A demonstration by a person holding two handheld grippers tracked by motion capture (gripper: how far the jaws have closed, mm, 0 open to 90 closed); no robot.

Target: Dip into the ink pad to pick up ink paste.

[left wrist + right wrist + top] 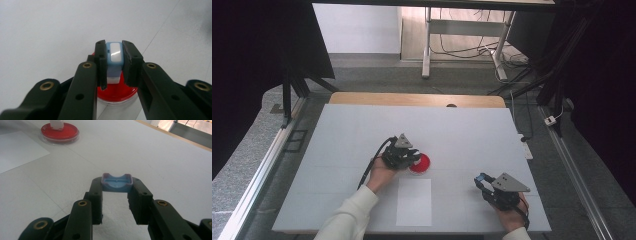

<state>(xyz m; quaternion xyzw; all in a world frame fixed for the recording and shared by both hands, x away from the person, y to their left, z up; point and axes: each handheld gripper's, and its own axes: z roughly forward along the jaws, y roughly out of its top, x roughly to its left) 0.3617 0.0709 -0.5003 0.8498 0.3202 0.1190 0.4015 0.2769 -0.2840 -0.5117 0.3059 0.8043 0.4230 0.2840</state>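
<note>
My left gripper [114, 46] is shut on a small light-blue block with a white lower part [115, 56], held upright. Its white end rests in a round red dish [117, 93]. From above, this gripper [414, 159] reaches over the dish [423, 165] near the table's middle. My right gripper [117, 185] is shut on a shallow blue cap with a purple rim [117, 182], its hollow side up, above the white table. In the high view, that gripper [480, 180] sits near the front right. The right gripper view shows the dish [66, 133] far off with the block's white foot [56, 123] in it.
A white sheet of paper [414, 201] lies flat just in front of the dish, also seen as paper [17, 150] in the right gripper view. The white tabletop [362, 130] ends in a wooden strip [362, 98] at the back. Metal frame rails [267, 165] flank both sides.
</note>
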